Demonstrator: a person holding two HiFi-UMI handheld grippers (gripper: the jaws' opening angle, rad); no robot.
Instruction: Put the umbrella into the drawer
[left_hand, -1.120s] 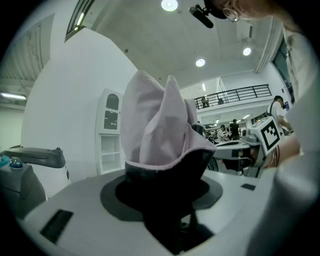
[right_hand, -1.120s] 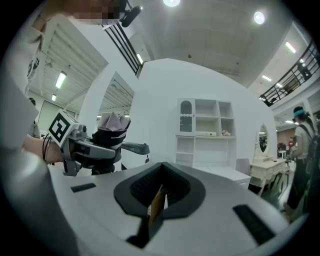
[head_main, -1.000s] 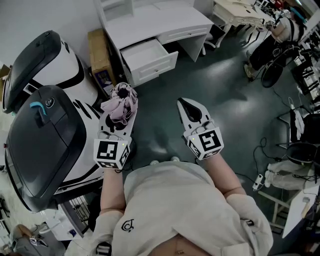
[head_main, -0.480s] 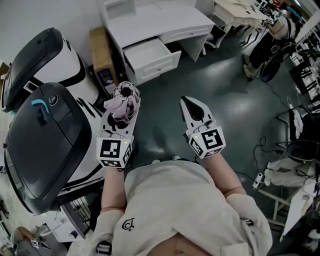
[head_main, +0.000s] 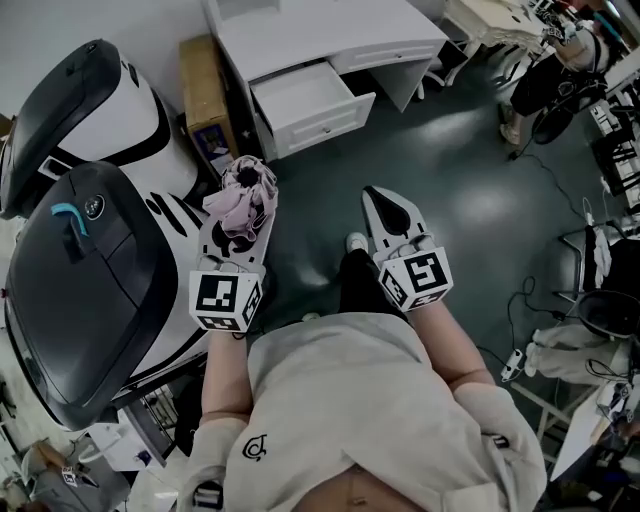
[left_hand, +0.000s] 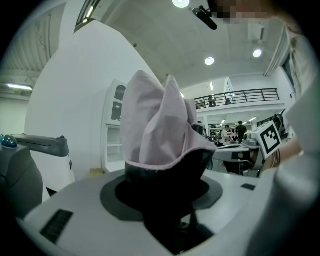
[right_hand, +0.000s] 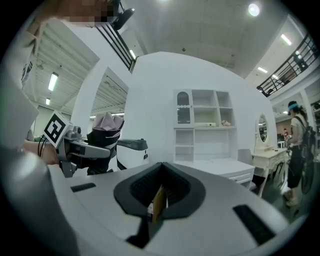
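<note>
A folded pink umbrella (head_main: 247, 186) with a dark band stands upright between the jaws of my left gripper (head_main: 241, 212), which is shut on it. In the left gripper view the umbrella (left_hand: 159, 131) fills the middle and hides the left gripper (left_hand: 166, 201) at its fingertips. My right gripper (head_main: 386, 203) is level with the left one, its jaws shut and empty; the right gripper (right_hand: 157, 199) shows them meeting in a line. The open white drawer (head_main: 308, 94) of the white desk (head_main: 330, 28) lies ahead of both grippers, across a stretch of dark floor.
Two big black-and-white machines (head_main: 85, 270) crowd the left side, close to my left gripper. A cardboard box (head_main: 204, 88) stands left of the desk. My dark leg and shoe (head_main: 357, 272) are between the grippers. Chairs, cables and a person (head_main: 555, 70) are at the right.
My dark leg and shoe have come into view between the grippers as I step toward the desk. Both grippers keep their pose, and the umbrella stays gripped.
</note>
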